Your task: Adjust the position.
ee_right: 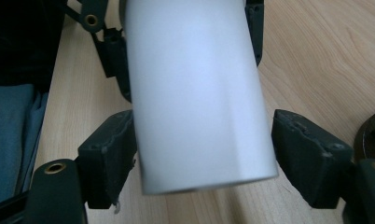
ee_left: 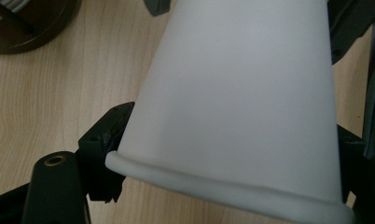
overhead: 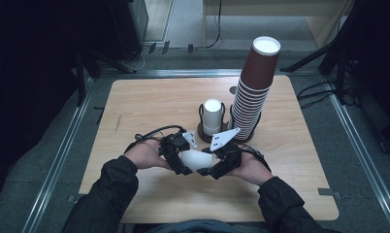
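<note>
Two hand-held grippers met at one white paper cup [overhead: 195, 160] above the worktop [overhead: 135, 107]: your left hand-held gripper [overhead: 182, 162] clamped its rim end, your right hand-held gripper [overhead: 210, 167] stood open around its base, one pad touching. You needed both pads seated before pulling.

Cup [overhead: 195, 160]: you held it lying over the table [overhead: 135, 107], near its front edge, between your left gripper [overhead: 179, 162] and right gripper [overhead: 213, 165].
Holder [overhead: 212, 131]: it stood at the table's middle, behind the cup.
Cup stack [overhead: 253, 92]: it rose just right of the holder, toward the far right corner.
</note>
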`<control>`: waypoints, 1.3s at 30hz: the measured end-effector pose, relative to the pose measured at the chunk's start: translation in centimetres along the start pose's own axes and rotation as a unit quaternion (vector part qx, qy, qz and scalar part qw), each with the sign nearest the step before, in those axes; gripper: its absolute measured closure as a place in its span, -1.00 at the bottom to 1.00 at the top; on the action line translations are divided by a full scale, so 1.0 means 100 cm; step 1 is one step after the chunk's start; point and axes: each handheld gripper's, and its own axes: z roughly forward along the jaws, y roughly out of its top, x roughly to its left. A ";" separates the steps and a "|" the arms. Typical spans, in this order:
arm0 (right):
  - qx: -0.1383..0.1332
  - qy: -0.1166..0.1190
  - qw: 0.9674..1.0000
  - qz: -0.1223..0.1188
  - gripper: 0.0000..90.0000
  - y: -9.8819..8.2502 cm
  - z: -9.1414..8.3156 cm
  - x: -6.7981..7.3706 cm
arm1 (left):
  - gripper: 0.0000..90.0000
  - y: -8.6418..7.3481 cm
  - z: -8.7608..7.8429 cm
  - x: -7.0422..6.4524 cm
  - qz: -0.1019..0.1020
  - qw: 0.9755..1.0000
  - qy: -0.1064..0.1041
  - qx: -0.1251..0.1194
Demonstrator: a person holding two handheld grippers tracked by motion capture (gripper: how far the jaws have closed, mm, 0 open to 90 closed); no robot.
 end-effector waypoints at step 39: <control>-0.067 0.002 0.998 -0.009 -0.27 -0.003 -0.028 -0.006 | -0.97 -0.025 -0.030 0.002 -0.044 0.980 -0.001 -0.195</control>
